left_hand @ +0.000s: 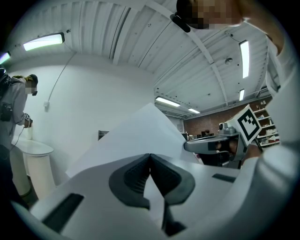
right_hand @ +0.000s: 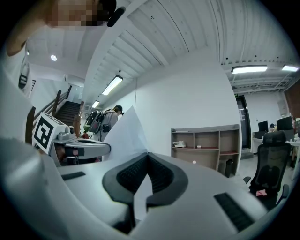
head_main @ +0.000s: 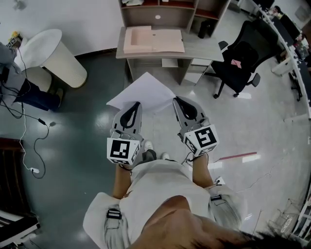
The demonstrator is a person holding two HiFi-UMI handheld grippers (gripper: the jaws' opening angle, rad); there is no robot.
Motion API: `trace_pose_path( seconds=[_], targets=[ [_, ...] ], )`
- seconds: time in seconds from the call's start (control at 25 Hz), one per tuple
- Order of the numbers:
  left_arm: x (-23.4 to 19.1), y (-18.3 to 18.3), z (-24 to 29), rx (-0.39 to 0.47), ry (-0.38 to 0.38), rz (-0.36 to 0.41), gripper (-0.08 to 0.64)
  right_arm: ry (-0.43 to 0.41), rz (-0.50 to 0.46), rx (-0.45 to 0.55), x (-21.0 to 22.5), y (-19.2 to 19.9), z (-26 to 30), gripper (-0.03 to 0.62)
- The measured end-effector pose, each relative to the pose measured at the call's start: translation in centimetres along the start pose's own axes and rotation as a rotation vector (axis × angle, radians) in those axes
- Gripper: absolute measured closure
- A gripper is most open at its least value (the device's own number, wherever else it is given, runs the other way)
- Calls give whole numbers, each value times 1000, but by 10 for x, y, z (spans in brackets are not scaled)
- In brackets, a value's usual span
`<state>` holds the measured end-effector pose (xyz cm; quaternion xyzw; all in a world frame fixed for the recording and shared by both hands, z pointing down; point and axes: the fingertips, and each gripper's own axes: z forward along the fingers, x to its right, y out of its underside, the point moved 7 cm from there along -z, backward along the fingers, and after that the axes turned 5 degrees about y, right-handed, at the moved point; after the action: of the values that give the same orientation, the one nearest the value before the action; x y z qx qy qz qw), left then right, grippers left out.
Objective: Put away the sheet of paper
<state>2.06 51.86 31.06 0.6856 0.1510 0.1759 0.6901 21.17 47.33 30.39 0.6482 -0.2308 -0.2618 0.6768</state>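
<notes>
A white sheet of paper (head_main: 142, 91) is held in the air in front of the person, above the floor and short of the desk (head_main: 194, 47). My left gripper (head_main: 134, 106) is shut on the sheet's near left edge. My right gripper (head_main: 177, 101) is shut on its near right edge. In the left gripper view the sheet of paper (left_hand: 136, 136) rises from the closed jaws and tilts up and away. In the right gripper view the sheet of paper (right_hand: 126, 133) stands up from the closed jaws, edge toward the camera. A pink folder (head_main: 151, 40) lies open on the desk.
A shelf unit (head_main: 170, 10) stands behind the desk. A black office chair (head_main: 239, 62) is at the right. A round white stand (head_main: 51, 54) and a seated person (head_main: 19, 82) are at the left, with cables (head_main: 29, 131) on the floor. Another person (right_hand: 104, 118) stands far off.
</notes>
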Motion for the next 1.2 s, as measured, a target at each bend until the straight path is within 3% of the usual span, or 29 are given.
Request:
trace_pose_path(
  seconds=[0.52, 1.2],
  targets=[
    [-92, 6, 30, 8, 75, 9, 538, 60, -46, -40, -18, -5, 87, 574],
    [-139, 13, 72, 9, 75, 1, 538, 54, -50, -63, 2, 1, 146, 574]
  ],
)
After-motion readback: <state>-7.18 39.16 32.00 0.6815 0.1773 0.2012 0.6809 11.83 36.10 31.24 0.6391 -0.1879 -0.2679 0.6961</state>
